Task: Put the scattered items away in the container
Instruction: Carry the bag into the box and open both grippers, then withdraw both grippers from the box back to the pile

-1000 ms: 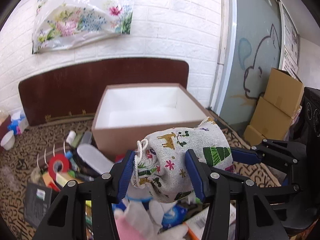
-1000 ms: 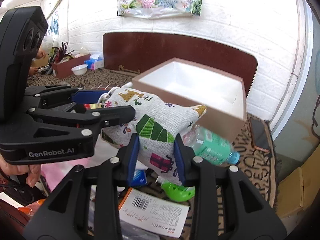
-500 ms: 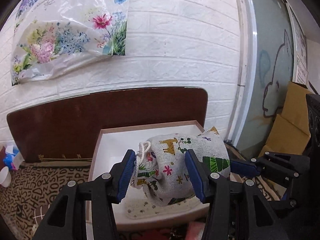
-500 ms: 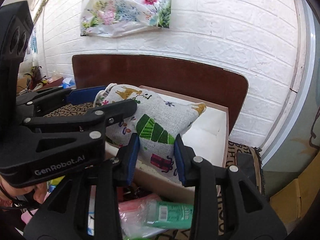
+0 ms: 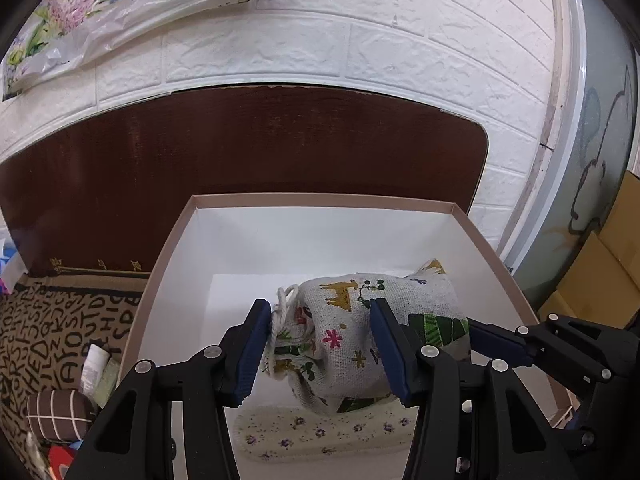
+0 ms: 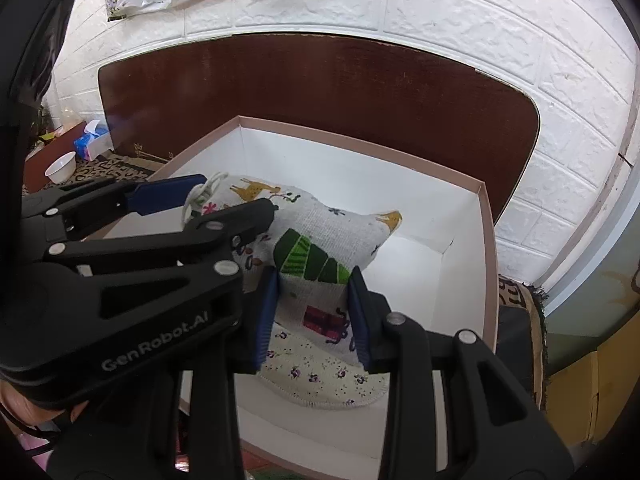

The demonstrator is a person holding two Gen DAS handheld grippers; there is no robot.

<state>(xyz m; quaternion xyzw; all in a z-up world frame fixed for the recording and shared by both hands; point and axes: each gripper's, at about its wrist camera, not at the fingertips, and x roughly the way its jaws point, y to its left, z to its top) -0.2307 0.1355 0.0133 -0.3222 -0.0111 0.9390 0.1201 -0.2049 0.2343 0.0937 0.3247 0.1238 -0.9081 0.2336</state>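
Both grippers hold a white drawstring pouch (image 5: pixel 352 336) printed with deer, trees and gifts. My left gripper (image 5: pixel 320 348) is shut on its tied end. My right gripper (image 6: pixel 314 312) is shut on the other end of the pouch (image 6: pixel 320 248). The pouch hangs inside the open pink box (image 5: pixel 160 256) with white inner walls, just above a flowered insole (image 5: pixel 320 436) that lies on the box floor. The insole (image 6: pixel 328 384) and the box rim (image 6: pixel 490 280) also show in the right wrist view.
A dark brown board (image 5: pixel 240 148) leans on the white brick wall behind the box. A letter-patterned cloth (image 5: pixel 60 320) with small items lies left of the box. A tissue pack (image 6: pixel 92 144) and white bowl (image 6: pixel 60 166) sit far left. Cardboard boxes (image 5: pixel 600 272) stand at right.
Both grippers have carried the pouch forward from above the clutter, over the box rim and down into the box. The insole on the box floor has come into view.
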